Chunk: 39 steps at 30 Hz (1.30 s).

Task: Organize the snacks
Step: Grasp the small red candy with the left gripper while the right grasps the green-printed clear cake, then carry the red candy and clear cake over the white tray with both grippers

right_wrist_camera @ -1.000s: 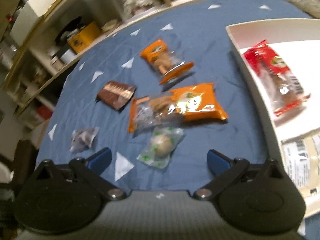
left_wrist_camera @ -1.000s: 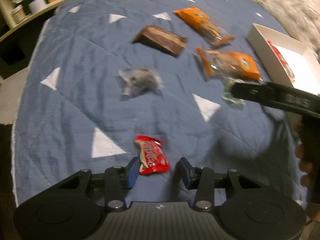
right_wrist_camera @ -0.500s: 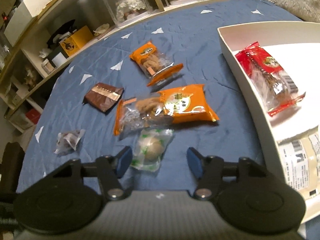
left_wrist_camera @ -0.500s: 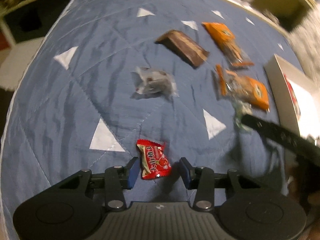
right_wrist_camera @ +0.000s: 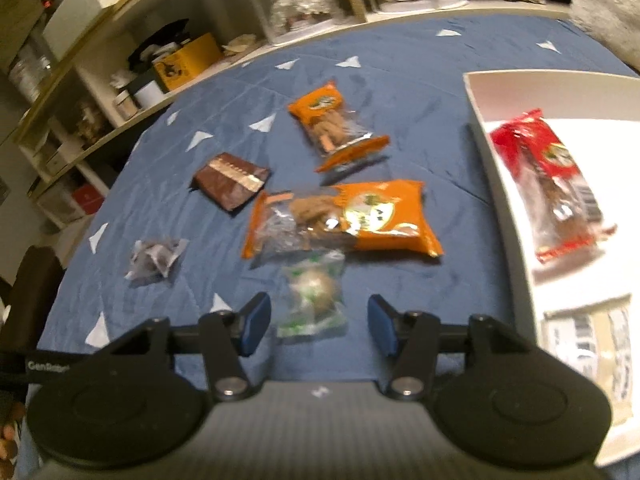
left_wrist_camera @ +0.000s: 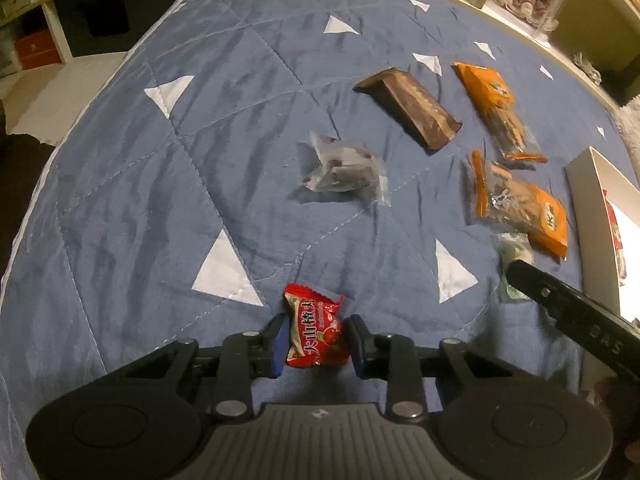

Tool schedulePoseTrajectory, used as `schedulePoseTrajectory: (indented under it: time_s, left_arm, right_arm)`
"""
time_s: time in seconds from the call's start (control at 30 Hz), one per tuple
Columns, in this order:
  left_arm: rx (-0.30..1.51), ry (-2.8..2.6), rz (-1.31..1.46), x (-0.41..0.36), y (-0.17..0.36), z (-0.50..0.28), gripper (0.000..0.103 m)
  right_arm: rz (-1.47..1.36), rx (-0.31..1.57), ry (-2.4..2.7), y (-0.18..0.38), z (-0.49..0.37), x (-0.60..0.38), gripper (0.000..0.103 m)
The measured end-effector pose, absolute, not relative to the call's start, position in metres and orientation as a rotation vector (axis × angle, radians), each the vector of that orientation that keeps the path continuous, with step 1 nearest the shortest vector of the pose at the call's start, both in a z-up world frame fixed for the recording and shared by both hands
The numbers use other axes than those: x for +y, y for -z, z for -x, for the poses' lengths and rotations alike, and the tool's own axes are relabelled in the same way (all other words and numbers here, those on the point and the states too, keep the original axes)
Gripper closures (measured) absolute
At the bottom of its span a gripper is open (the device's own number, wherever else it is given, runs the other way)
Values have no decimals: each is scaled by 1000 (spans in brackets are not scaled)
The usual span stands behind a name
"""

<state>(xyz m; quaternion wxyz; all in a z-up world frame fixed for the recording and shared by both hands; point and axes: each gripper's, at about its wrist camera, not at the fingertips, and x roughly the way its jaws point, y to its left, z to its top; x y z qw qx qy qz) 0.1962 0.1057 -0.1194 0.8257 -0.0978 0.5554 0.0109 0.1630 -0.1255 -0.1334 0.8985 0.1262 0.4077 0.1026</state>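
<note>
Both hands are mid-pickup over the blue quilt [left_wrist_camera: 240,128]. The left gripper [left_wrist_camera: 316,340] is closing, its pads already against the small red candy packet [left_wrist_camera: 316,330] lying on the quilt. The right gripper [right_wrist_camera: 316,324] is also closing, its pads not yet touching the green-and-white wrapped sweet [right_wrist_camera: 314,300] between them. Next, probably, each must grip firmly, lift, and carry to the white box [right_wrist_camera: 492,152] on the right.

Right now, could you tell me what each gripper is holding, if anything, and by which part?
The left gripper is closing on the small red candy packet, by its two long sides. The right gripper holds nothing yet; it is closing around the green-and-white packet.
</note>
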Motion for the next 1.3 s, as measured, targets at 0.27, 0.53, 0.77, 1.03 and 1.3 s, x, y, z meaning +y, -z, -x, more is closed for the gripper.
schedulePoseTrajectory:
  time_s: [0.27, 0.53, 0.77, 1.03, 1.3]
  left_arm:
    - [1185, -20, 185, 103, 118, -197, 73]
    - [1149, -27, 215, 109, 108, -195, 75]
    - [1087, -24, 234, 107, 88, -185, 75]
    - [990, 47, 234, 88, 52, -169, 75]
    - [938, 101, 211, 54, 28, -164, 74]
  right_arm:
    - [-164, 854, -253, 134, -177, -113, 63]
    - [-188, 851, -274, 132, -172, -124, 70]
    - [-185, 830, -294, 120, -163, -128, 71]
    - [-167, 807, -322, 89, -140, -141, 71]
    - [-161, 747, -312, 51, -120, -168, 71]
